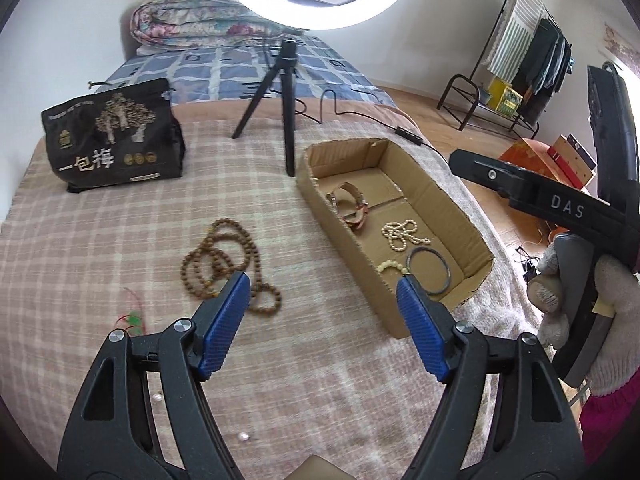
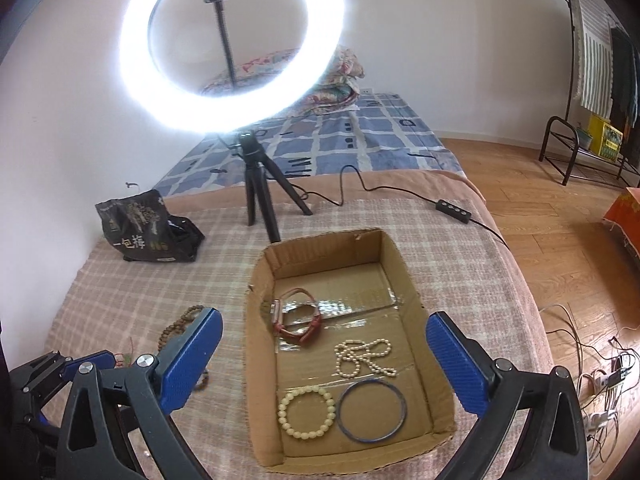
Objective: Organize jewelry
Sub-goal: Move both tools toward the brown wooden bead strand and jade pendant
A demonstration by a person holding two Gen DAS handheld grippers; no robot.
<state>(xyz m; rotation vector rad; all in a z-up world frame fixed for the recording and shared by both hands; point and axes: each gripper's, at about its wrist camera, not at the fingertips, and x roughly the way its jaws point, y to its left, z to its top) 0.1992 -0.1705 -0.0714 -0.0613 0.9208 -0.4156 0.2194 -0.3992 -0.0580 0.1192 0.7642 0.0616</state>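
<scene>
The cardboard box [image 2: 256,280] is taken as the reference; it lies open-topped on a checked blanket [image 1: 100,240] that covers the bed.

Inside the box, five pieces are laid on the floor. A red-strapped watch [image 2: 298,318] is set toward the far half of the box. A white pearl string [image 2: 362,356] is coiled nearer the middle, toward the right wall. A cream bead bracelet [image 2: 306,412] and a dark blue bangle [image 2: 371,409] are placed side by side at the near end, the bangle on the right; whether they touch cannot be told.

Outside the box, to its left, a brown bead necklace [image 1: 228,262] is spread on the blanket. A small red-and-green trinket [image 1: 134,318] is seen farther left.

The left gripper [image 1: 322,292] is held above the blanket at the box's near left corner, jaws spread apart, nothing between the pads. The right gripper [image 2: 324,344] is held above the box's near half, jaws fully spread, nothing gripped. A gloved hand [image 1: 576,300] is seen on its handle.

Beyond the box, a ring light [image 2: 232,48] on a tripod and a black bag [image 1: 114,136] are positioned.
</scene>
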